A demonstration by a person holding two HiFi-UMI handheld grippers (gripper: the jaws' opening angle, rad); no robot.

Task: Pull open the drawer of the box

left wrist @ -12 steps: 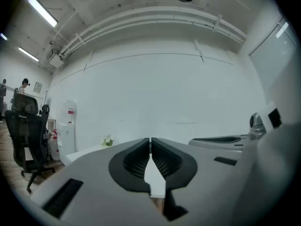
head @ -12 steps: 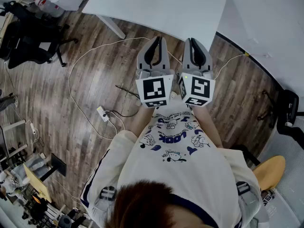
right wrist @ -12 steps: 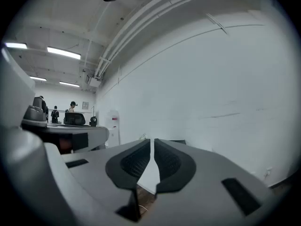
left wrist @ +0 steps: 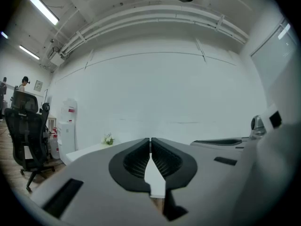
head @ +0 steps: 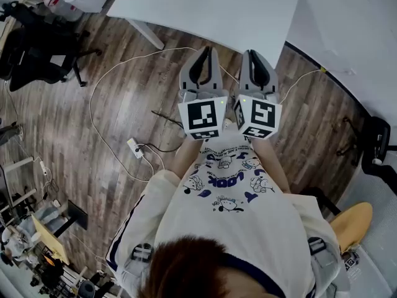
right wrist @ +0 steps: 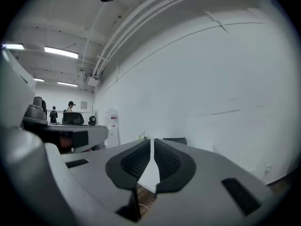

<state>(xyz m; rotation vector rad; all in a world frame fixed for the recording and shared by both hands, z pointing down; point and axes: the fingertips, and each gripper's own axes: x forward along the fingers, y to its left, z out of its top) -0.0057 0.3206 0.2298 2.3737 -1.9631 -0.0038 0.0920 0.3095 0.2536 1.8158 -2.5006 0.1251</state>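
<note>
No box or drawer shows in any view. In the head view I hold both grippers side by side in front of my chest, over the wooden floor and short of the white table [head: 217, 11]. My left gripper [head: 205, 49] is shut, its jaw tips touching and nothing between them. My right gripper [head: 253, 53] is shut and empty too. The left gripper view has the left gripper [left wrist: 150, 140] aimed over the table's edge at a bare white wall. In the right gripper view the right gripper [right wrist: 152, 140] faces the same wall, with the left gripper's body at its left.
A black office chair [head: 37, 48] stands at the far left. A white cable and a power strip [head: 134, 148] lie on the floor to my left. A yellow seat [head: 353, 222] is at the lower right. A water dispenser [left wrist: 67, 126] stands by the wall.
</note>
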